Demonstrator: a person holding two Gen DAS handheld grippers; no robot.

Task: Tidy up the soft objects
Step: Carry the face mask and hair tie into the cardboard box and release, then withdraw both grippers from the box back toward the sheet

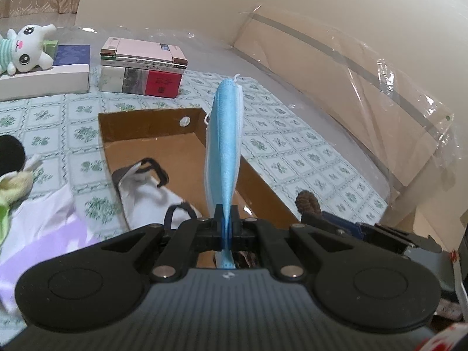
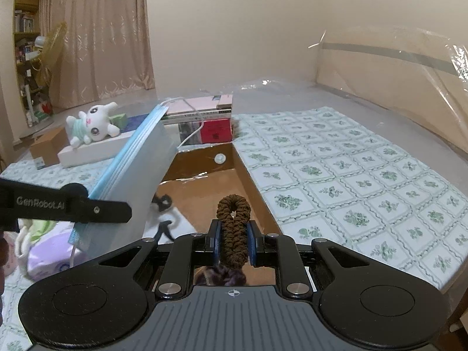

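Midway through! A white mask (image 1: 152, 187) already lies in the cardboard box (image 1: 193, 122), plush toys still outside on the bed. The left gripper (image 1: 225, 225), jaws clamped on a blue mask (image 1: 225, 143), hangs over the box; the right gripper (image 2: 233, 242), alongside, pinches a brown scrunchie (image 2: 233, 219).

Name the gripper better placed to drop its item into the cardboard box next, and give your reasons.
Right, marginally. The right gripper holds the brown scrunchie directly over the cardboard box; the left gripper's blue face mask hangs at the box's right wall.
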